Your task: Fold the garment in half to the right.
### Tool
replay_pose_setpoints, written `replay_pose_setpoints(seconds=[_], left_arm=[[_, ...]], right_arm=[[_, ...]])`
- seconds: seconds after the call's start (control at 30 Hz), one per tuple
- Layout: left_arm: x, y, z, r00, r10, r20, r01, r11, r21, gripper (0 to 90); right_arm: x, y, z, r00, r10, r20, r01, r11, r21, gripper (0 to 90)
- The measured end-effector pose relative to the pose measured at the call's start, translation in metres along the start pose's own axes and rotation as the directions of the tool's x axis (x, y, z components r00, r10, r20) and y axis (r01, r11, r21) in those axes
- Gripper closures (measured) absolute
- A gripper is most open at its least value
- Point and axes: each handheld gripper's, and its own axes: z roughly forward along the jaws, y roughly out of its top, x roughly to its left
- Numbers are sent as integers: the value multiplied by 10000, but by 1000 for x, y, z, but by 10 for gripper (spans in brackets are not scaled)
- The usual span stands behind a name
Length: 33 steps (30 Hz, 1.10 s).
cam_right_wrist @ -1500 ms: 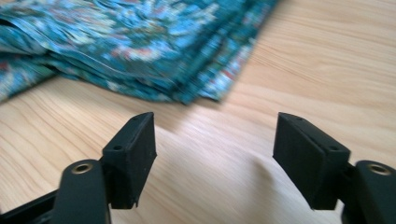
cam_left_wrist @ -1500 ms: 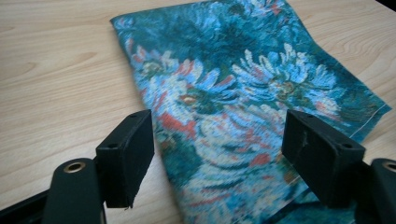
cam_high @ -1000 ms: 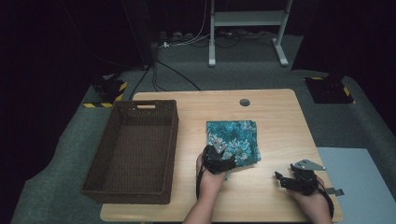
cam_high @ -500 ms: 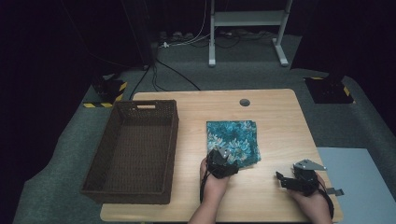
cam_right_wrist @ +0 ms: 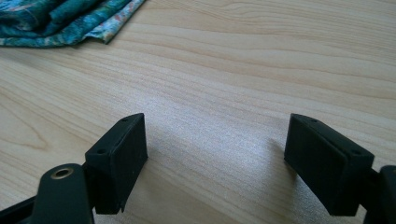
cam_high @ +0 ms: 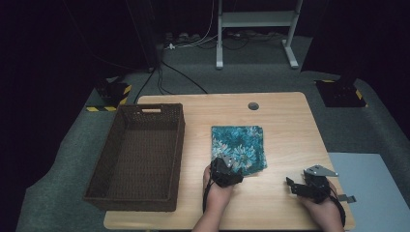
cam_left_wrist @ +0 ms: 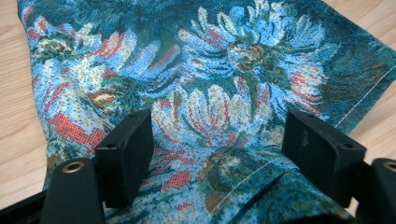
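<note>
the folded cloth (cam_high: 238,147), teal with a flower print, lay flat on the wooden table (cam_high: 285,121), just to the right of the brown woven basket (cam_high: 140,154) and apart from it. the left gripper (cam_high: 227,170) was at the near edge of the cloth, on the corner closer to the basket. in the left gripper view (cam_left_wrist: 215,140) its jaws stood wide apart with the cloth between and under them, and the hem stitching ran between the pads; nothing was pinched yet. the right gripper (cam_high: 300,186) rested on bare table, well to the right of the cloth and nearer to the person, its jaws also spread and holding nothing. in the right gripper view (cam_right_wrist: 215,149) only a corner of the cloth (cam_right_wrist: 60,21) appeared far ahead.

as i judge it, the step in hand was the approach for taking the cloth, probably to put it into the basket, which was empty. the next move called for pressing the left jaws down on the near edge so all layers come between them, then closing firmly. if only the top layer was caught, the cloth could unfold when lifted.
</note>
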Motion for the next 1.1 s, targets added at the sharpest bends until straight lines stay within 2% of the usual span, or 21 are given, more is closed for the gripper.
replay_pose_setpoints(seconds=[0.33, 0.43, 0.6, 0.73, 0.83, 0.97, 1.1], left_arm=[[27, -10, -14, 9998, -50, -181, 51, 9999, 103, 251], [37, -13, -19, 9996, -153, -254, 158, 9997, 183, 250], [45, -12, -26, 9985, -368, -394, 381, 9987, 332, 253], [42, -1, -34, 9985, -376, -405, 377, 9993, 5, 253], [34, 12, -37, 9994, -190, -273, 183, 9995, -254, 253], [24, 23, -32, 9997, -242, -25, 241, 9987, -439, 250], [11, 30, -21, 9999, -91, 58, 92, 9994, -336, 250]], right_arm=[[0, 0, 0, 10000, 5, 0, -5, 10000, -4, 211], [0, 0, 0, 10000, 12, 1, -12, 10000, -5, 212], [0, 0, 0, 10000, 7, 14, -7, 10000, -6, 214], [0, 0, 0, 10000, 11, 25, -11, 10000, -8, 216], [0, 0, 0, 10000, 9, 25, -9, 10000, -10, 216], [0, 0, 0, 10000, 12, 25, -12, 10000, -9, 217], [0, 0, 0, 10000, 17, 21, -17, 10000, -9, 217]])
